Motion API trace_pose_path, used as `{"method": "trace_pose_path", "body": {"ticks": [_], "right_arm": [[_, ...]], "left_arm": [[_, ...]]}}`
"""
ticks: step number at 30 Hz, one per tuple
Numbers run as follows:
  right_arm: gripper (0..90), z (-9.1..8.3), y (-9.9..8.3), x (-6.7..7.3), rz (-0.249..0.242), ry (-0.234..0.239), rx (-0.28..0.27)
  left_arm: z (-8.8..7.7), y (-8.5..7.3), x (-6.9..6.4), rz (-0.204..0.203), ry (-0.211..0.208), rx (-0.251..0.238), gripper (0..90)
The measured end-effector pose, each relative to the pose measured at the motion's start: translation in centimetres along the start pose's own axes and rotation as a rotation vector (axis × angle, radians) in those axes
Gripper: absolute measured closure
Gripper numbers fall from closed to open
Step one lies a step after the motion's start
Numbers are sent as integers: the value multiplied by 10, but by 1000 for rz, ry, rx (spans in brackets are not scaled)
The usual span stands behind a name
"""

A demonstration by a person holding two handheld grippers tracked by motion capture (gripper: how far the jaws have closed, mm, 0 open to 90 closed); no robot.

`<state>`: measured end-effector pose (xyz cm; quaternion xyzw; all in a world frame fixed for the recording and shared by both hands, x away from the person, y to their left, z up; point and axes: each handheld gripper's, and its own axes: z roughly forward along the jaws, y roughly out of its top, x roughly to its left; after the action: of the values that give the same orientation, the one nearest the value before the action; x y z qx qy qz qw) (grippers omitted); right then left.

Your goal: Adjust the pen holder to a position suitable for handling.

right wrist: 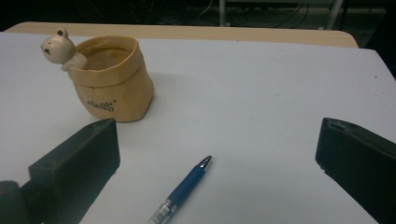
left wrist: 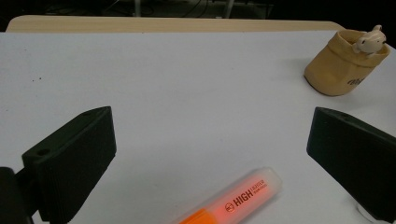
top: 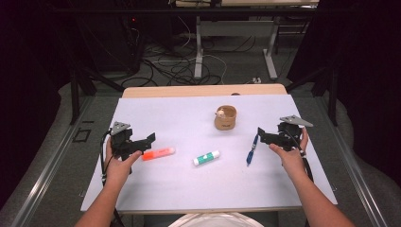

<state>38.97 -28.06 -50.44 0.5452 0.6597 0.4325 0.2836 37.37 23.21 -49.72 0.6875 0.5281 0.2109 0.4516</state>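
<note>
Your left gripper [left wrist: 210, 154] stands wide open and empty, with the orange plastic highlighter with a frosted cap [left wrist: 233, 200] lying on the table just short of its fingers [left wrist: 74, 158], between them. Your right gripper [right wrist: 217, 163] gapes equally empty, the slim blue ballpoint pen [right wrist: 184, 189] lying between its fingers [right wrist: 79, 163]. Both are light, stiff, slick barrels likely to roll; take each across mid-barrel.

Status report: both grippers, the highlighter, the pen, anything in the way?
Left gripper and right gripper open, empty. Orange highlighter and blue pen lie untouched between their jaws. Nothing blocks either.
</note>
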Motion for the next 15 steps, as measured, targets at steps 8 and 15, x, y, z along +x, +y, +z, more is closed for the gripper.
{"method": "trace_pose_path", "body": {"ticks": [8, 15], "right_arm": [[23, 4, -2, 3, -28, 28, 18], [151, 5, 5, 9, -65, 35, 31]], "left_arm": [[0, 0, 1, 2, 5, 4, 12], [-1, 0, -1, 8, 10, 5, 12]]}}
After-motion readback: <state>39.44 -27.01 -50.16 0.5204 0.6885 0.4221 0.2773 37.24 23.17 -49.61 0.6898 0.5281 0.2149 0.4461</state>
